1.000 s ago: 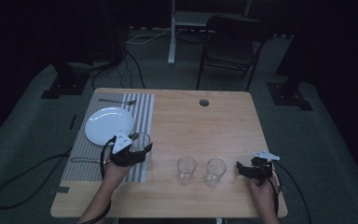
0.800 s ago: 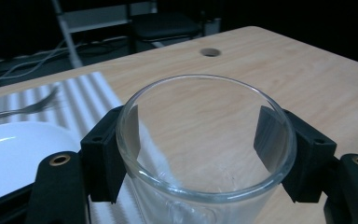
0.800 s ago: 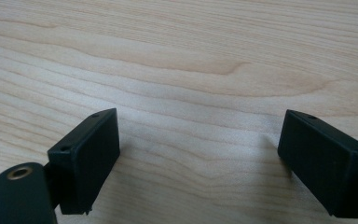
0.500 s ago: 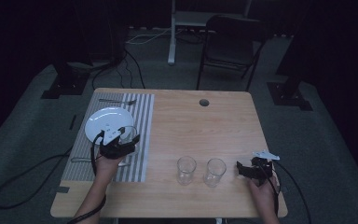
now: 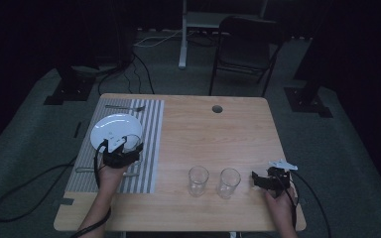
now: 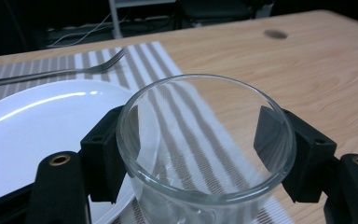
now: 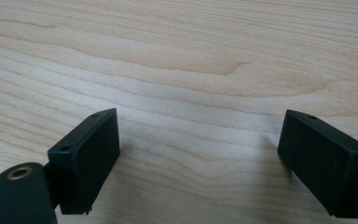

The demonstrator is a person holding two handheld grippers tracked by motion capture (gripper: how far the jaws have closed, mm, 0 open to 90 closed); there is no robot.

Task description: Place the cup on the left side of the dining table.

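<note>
A clear drinking glass [image 6: 205, 140] stands between the jaws of my left gripper [image 6: 200, 154], which is shut on its sides. This gripper [image 5: 128, 145] is over the striped placemat [image 5: 149, 148], at the near right edge of the white plate [image 5: 110, 129]. Two more clear glasses [image 5: 198, 181] [image 5: 228, 182] stand upright near the front of the wooden table [image 5: 213, 134]. Just right of them my right gripper [image 5: 256, 179] rests low over the table. It is open [image 7: 200, 158], with bare wood between its jaws.
A fork [image 5: 124, 107] lies at the placemat's far end, beyond the plate [image 6: 37, 121]. A thin metal utensil [image 5: 79, 170] lies at the mat's near left. The table has a cable hole [image 5: 217, 108]. A chair [image 5: 243, 49] stands behind the table.
My left gripper has carried the glass leftward, from the placemat's right edge to the plate's rim. The right gripper has stayed put.
</note>
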